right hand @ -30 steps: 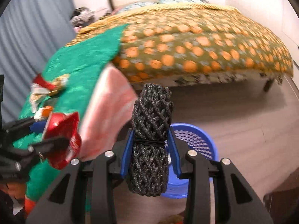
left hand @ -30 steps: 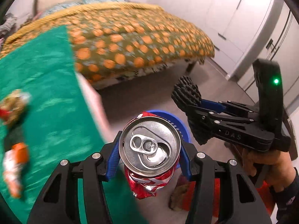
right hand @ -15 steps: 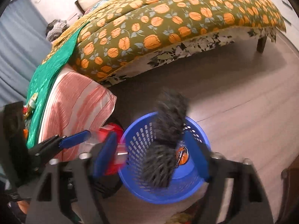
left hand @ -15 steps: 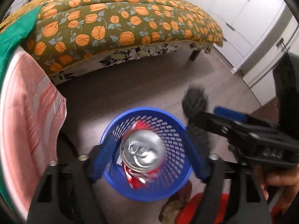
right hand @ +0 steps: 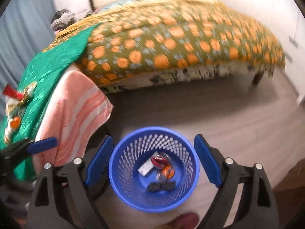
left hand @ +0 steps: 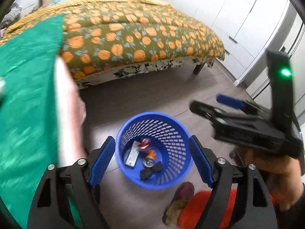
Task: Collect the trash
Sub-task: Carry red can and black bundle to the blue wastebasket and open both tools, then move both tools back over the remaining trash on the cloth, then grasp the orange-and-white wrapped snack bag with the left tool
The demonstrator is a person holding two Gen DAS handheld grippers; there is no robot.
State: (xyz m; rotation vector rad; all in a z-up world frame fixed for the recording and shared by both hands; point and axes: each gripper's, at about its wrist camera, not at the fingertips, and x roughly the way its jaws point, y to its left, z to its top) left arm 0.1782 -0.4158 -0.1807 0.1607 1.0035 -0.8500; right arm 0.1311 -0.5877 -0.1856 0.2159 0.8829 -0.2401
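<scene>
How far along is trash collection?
Done: red can, black mesh wad and other scraps lie in the blue basket. In hand: nothing; left gripper and right gripper are open. Left: wrappers on the green cloth.

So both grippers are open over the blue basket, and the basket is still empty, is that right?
Not quite. Both the left gripper and the right gripper are open over the blue basket, but it isn't empty. The right wrist view shows a crushed red can, a flat silver packet, an orange can and a black mesh bundle at the bottom.
</scene>
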